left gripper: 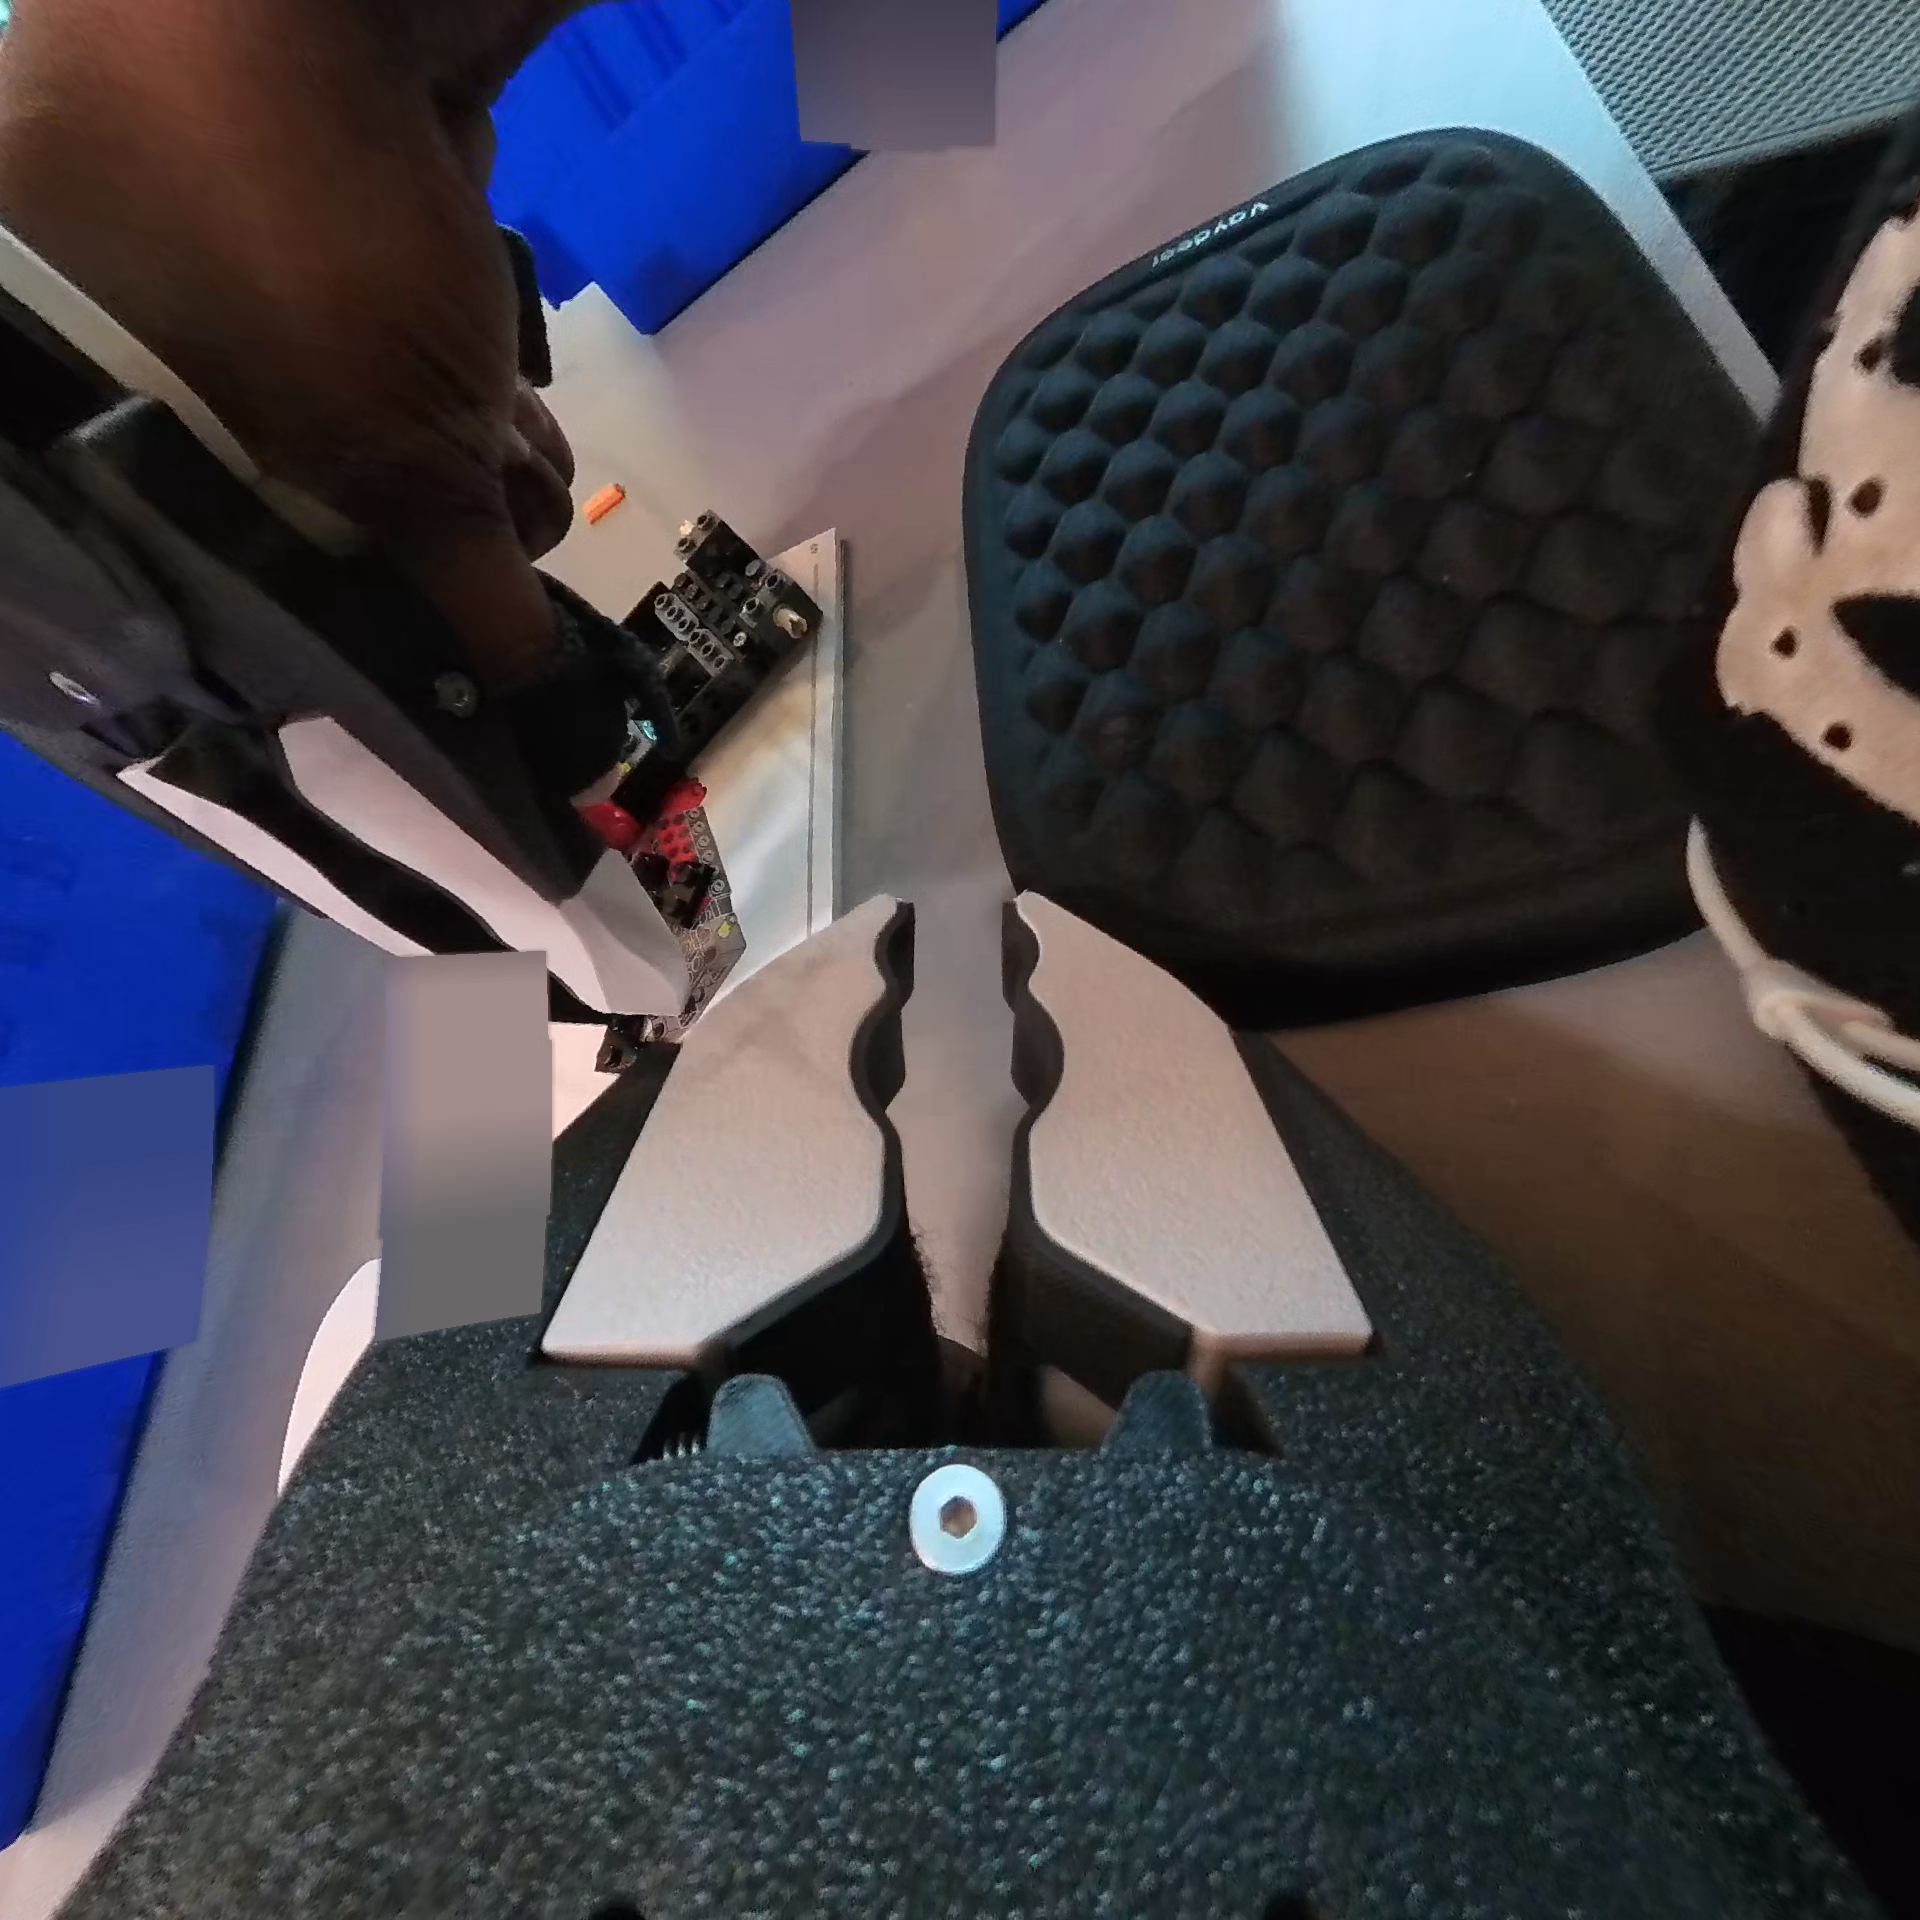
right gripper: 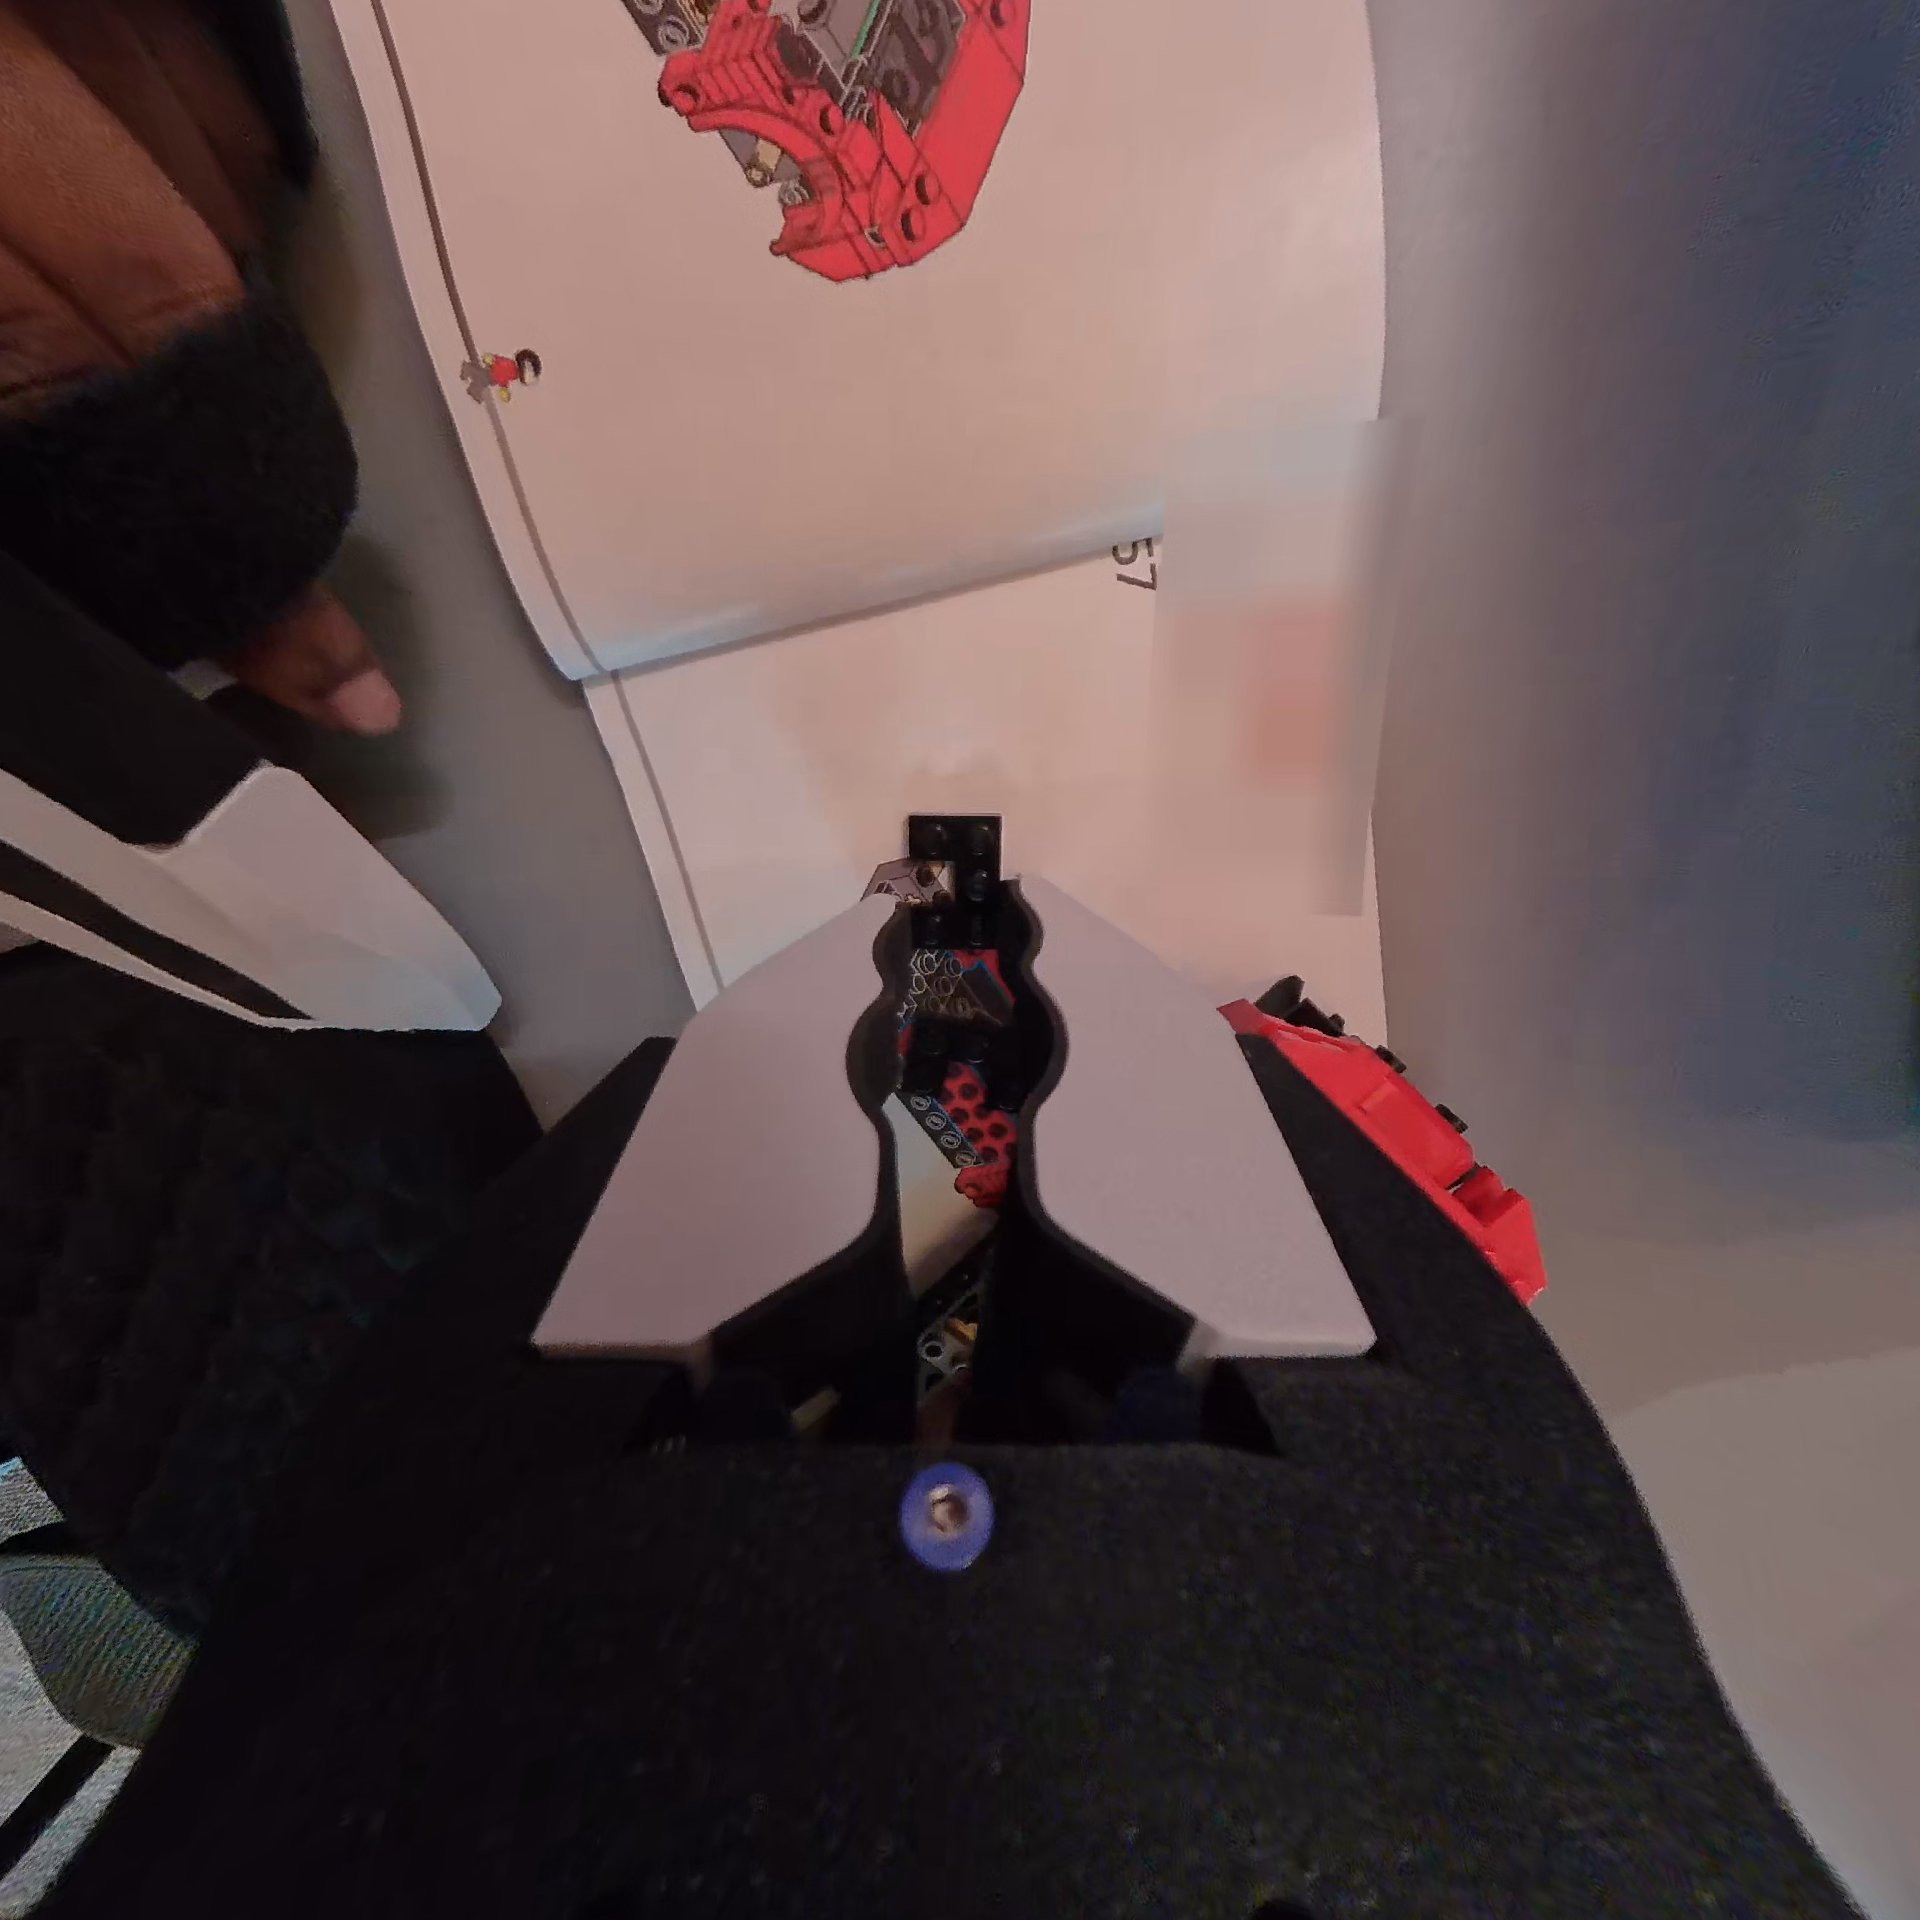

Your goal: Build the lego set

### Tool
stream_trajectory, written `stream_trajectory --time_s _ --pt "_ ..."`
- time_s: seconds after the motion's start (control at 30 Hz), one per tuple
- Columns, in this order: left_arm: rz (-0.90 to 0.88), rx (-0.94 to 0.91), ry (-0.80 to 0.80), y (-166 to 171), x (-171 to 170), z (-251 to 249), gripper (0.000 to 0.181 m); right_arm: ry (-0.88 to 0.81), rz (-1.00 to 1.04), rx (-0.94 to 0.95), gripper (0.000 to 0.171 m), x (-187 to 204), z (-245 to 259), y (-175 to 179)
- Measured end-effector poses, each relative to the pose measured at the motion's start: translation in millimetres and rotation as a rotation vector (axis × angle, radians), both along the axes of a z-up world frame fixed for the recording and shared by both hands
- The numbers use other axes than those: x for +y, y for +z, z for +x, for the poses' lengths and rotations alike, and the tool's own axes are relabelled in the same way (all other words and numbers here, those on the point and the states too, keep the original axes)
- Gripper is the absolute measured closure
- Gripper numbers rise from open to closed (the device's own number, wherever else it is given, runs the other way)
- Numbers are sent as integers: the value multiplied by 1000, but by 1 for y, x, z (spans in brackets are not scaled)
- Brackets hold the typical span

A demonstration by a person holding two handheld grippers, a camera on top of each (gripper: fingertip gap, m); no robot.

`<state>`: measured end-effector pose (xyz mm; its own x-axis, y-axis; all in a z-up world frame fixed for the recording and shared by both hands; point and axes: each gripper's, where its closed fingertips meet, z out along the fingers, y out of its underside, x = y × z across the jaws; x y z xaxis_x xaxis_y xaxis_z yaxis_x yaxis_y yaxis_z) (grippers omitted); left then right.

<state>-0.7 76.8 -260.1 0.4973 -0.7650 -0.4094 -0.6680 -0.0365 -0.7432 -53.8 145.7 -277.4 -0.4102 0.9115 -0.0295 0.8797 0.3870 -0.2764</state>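
In the right wrist view my right gripper [right gripper: 951,894] is shut on a black and red lego assembly [right gripper: 956,1039], whose black studded end [right gripper: 956,842] sticks out past the fingertips, over the open instruction booklet [right gripper: 883,468]. In the left wrist view the same gripper [left gripper: 582,914] comes in from the upper left, held by a hand [left gripper: 312,260], with the assembly [left gripper: 681,831] in it. My left gripper [left gripper: 956,914] is open and empty, just right of the assembly. A second, black lego build [left gripper: 727,613] lies on the booklet [left gripper: 821,727] farther off.
A black dimpled cushion [left gripper: 1351,582] lies right of the booklet. A small orange piece [left gripper: 603,502] lies on the table beyond the black build. Blue bins [left gripper: 665,156] stand at the back and left. A red lego part [right gripper: 1382,1122] lies right of my right gripper. The tips of one gripper are about 9 cm away from the tips of the other.
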Motion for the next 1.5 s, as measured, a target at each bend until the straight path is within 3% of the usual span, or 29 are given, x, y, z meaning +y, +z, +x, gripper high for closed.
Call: stream_trajectory --time_s 0.43,0.6,0.73,0.8,0.87,1.03,1.2,1.5 --pt "2 8 1 -1 0 0 167 47 77 18 155 0 -1 1" --pt "5 14 1 -2 0 -1 167 83 31 209 155 -3 -10 25" --pt "4 22 3 -3 1 -2 167 65 62 304 155 34 18 75" --pt "1 34 6 -5 2 -3 166 20 87 292 155 61 43 81" --pt "-8 42 12 -6 3 -4 165 -50 139 219 155 86 70 71" --pt "-53 25 38 -8 9 -7 160 -104 238 10 155 108 119 29" --pt "-81 -7 66 0 12 -8 159 -97 153 -27 155 94 125 6" --pt "-99 -34 91 8 11 -8 159 -92 -98 80 155 40 109 17"
